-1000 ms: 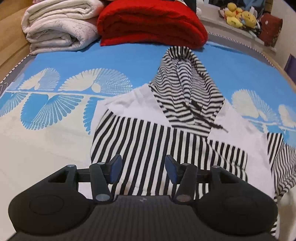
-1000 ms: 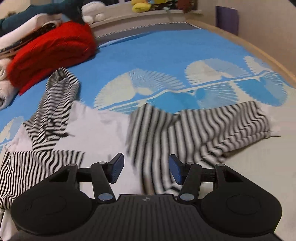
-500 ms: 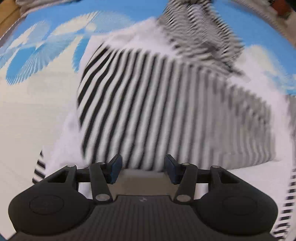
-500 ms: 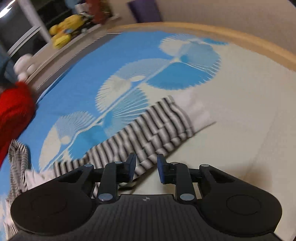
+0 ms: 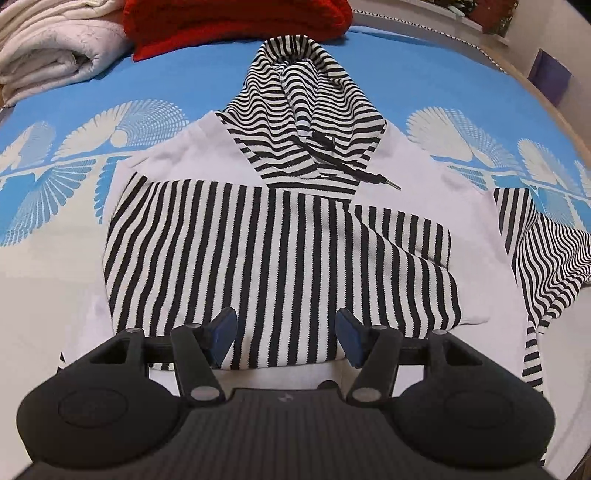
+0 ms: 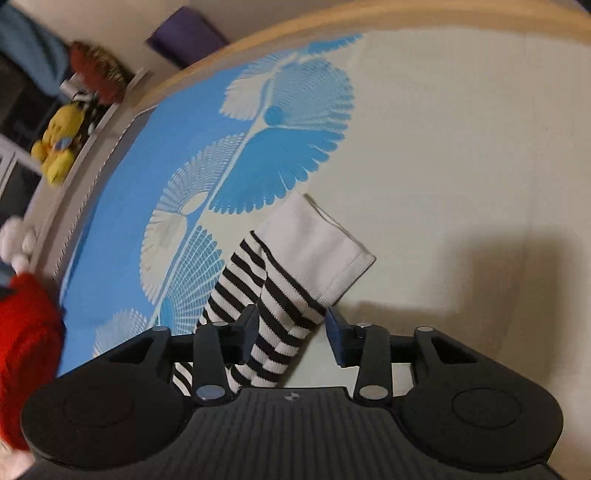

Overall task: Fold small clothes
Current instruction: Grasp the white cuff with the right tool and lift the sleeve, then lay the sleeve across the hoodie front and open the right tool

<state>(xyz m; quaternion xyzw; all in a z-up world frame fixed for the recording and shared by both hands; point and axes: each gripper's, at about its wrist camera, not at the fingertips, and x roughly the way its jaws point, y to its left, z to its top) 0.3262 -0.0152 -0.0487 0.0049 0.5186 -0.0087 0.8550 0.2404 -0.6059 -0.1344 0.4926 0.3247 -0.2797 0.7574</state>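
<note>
Striped hoodie point(image 5: 280, 243): soft, light, limp; flat on bed point(image 5: 48, 295). Grip sleeve point(image 6: 273, 314) nr white cuff point(image 6: 317, 247). Right gripper point(image 6: 290, 334) fingers open astride sleeve; left gripper point(image 5: 286, 334) open over hem.

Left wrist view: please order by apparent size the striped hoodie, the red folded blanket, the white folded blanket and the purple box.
1. striped hoodie
2-3. red folded blanket and white folded blanket: alike, both cut by the frame, so unranked
4. purple box, far away
</note>
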